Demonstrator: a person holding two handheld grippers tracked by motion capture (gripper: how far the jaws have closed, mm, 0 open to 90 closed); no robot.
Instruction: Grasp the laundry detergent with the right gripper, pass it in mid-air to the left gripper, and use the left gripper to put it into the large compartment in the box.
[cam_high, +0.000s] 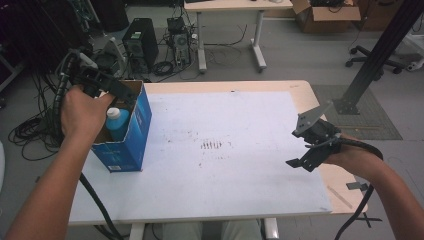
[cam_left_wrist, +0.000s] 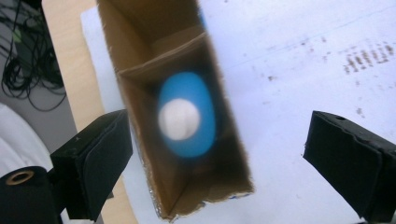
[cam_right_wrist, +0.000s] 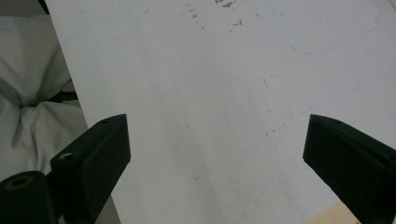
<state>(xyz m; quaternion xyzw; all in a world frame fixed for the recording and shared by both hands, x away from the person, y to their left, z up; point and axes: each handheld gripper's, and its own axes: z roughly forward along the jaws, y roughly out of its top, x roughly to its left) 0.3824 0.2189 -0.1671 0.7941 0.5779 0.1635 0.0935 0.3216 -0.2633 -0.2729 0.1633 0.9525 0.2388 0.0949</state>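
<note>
You are holding the left tool (cam_high: 107, 87) above the open top of the blue carton (cam_high: 135, 132), which is standing upright at the left edge of the white sheet (cam_high: 225, 150) covering the tabletop (cam_high: 300, 90). In the left gripper view its jaws are spread wide, one on either side of the carton's mouth, gripping nothing. Down inside the carton a blue bottle (cam_left_wrist: 187, 114) with a white cap (cam_left_wrist: 179, 119) is standing in the compartment nearer you; that view is blurred, so whether the bottle is touching the cardboard divider (cam_left_wrist: 159, 60) is hard to tell. Your right tool (cam_high: 312, 145) is hovering near the right edge of the sheet, well apart from the carton. In the right gripper view its jaws are also gaping wide over bare, lightly smudged sheet (cam_right_wrist: 210, 93), holding nothing.
</note>
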